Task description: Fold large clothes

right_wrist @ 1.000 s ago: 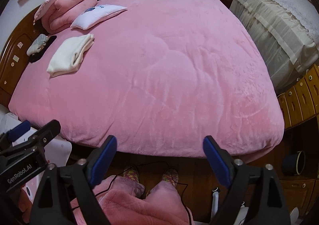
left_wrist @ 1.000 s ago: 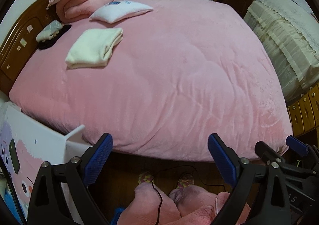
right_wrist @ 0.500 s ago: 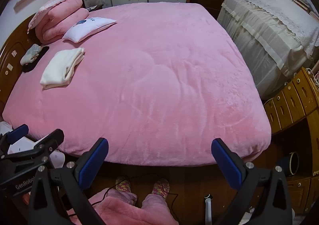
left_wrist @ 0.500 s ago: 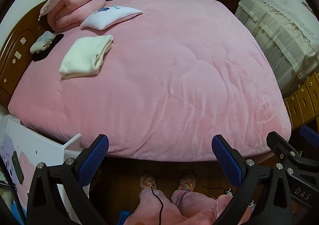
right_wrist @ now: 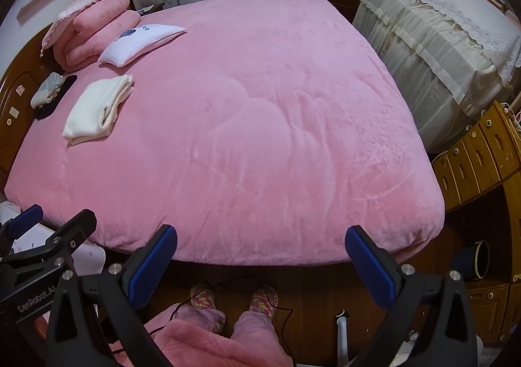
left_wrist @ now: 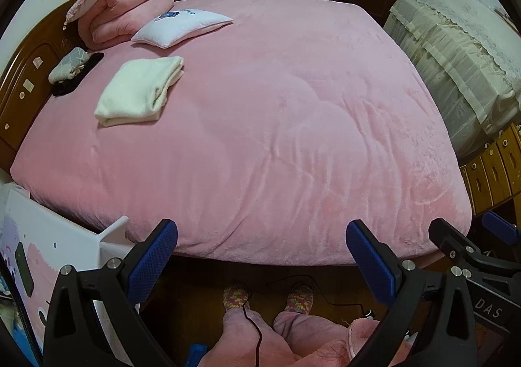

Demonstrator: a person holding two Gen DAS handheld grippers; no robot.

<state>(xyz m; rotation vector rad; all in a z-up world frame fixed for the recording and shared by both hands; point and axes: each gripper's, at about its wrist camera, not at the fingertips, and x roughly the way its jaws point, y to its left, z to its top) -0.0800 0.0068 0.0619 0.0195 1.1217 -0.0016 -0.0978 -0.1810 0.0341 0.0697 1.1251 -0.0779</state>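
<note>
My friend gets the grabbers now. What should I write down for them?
Left gripper: open, empty, held above the floor at the bed's near edge.
Right gripper: open, empty; its jaws have just been opening, nothing between them.
Cream folded garment: lies on the pink bedcover near the headboard, beside the white pillow.
Done: that piece looks folded.
Left: no unfolded clothes are in view, so find the next piece.

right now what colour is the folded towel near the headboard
Cream white, plain. The towel shows best in the left wrist view.
</note>
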